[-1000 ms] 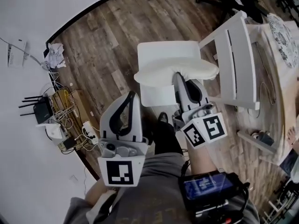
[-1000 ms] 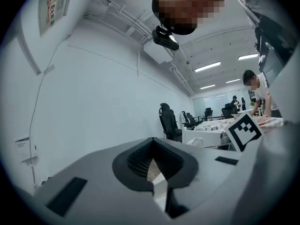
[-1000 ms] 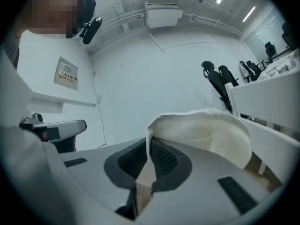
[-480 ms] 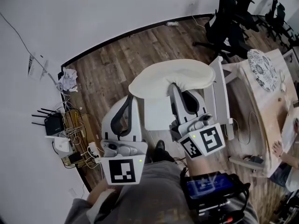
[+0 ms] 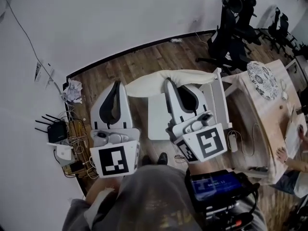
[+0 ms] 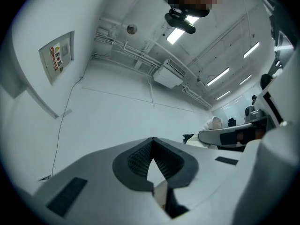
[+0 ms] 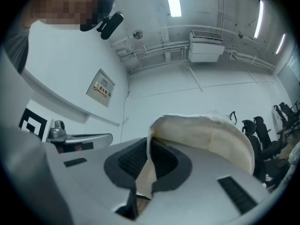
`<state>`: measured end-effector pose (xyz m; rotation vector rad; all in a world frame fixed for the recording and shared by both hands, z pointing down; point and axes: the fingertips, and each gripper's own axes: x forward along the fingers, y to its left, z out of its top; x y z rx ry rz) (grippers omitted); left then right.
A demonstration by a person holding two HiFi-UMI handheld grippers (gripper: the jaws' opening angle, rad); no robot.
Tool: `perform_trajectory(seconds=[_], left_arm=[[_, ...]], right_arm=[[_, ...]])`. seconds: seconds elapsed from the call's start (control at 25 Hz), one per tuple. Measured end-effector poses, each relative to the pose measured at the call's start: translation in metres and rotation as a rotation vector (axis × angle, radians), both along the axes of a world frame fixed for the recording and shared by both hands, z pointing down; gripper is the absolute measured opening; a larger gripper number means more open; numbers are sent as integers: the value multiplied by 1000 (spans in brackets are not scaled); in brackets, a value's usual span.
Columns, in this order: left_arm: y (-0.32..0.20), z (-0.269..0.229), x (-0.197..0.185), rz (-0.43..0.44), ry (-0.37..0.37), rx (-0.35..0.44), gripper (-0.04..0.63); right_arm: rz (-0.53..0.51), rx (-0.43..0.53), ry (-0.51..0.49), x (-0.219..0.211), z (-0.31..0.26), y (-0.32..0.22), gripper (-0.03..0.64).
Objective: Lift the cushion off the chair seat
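The cream cushion (image 5: 187, 76) hangs in the air above the white chair's seat (image 5: 158, 117), seen almost edge-on. My right gripper (image 5: 168, 82) is shut on its near edge. In the right gripper view the cushion (image 7: 206, 137) curls up and to the right from between the dark pads (image 7: 129, 161) of that gripper (image 7: 149, 142). My left gripper (image 5: 115, 84) is raised beside the cushion's left end, apart from it. In its own view the left gripper (image 6: 153, 139) has its tips touching with nothing between them.
The chair's slatted back (image 5: 220, 97) stands right of the seat, against a wooden table (image 5: 262, 107) with a patterned plate (image 5: 263, 79). Black office chairs (image 5: 236, 28) stand behind. A router and tangled cables (image 5: 60, 134) and crumpled paper (image 5: 72, 90) lie by the left wall.
Both grippers have risen. The cushion came up off the seat with the right gripper and now shows edge-on, with the bare seat visible under it.
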<state>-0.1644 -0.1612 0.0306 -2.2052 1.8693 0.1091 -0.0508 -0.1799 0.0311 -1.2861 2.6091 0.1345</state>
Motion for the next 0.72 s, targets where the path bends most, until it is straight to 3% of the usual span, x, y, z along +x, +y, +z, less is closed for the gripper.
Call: perform_trajectory(seconds=[0.2,0.72], left_arm=[[3,-12,3,-14,26,41,6],[3,12,27,19,25,-15,6]], right_arm=[[22,39,37,-2,-12,6,23],[75,21,129,0,16,5,23]])
